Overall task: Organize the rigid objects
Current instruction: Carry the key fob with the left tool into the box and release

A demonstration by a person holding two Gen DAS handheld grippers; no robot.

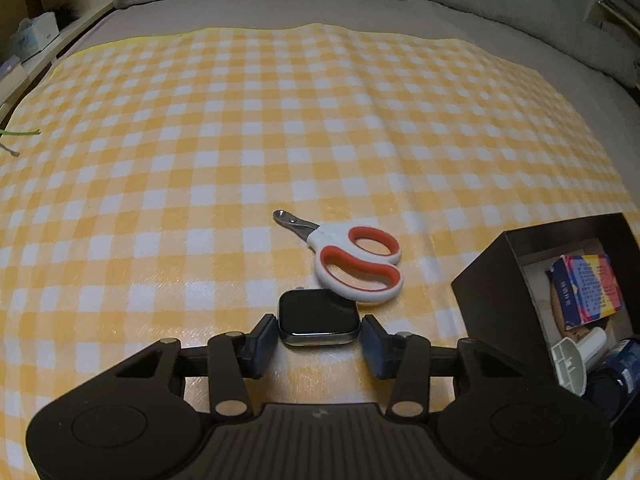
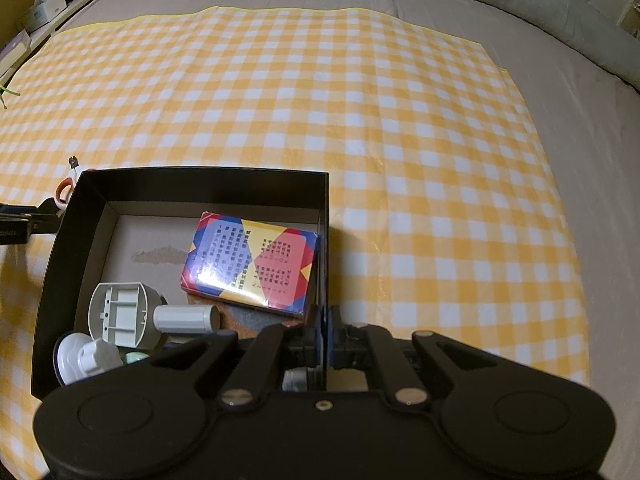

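Low in the frame, the left gripper (image 1: 319, 330) clamps the glossy black square smartwatch body (image 1: 318, 316) by its slick edges, so it could slip out.

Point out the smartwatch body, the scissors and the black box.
smartwatch body (image 1: 318, 317), left wrist view, dark screen.
scissors (image 1: 360, 266), left wrist view, white-and-red handles.
black box (image 2: 200, 184), right wrist view, far wall.

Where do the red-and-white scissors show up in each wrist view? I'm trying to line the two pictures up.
Left wrist view: the scissors lie in full on the checked cloth, lower centre, just beyond the smartwatch.
Right wrist view: only a sliver, an orange handle and the metal tip, peeks out at the left edge behind the box's far left corner.
Shared landmark: the black box holding the colourful card pack.
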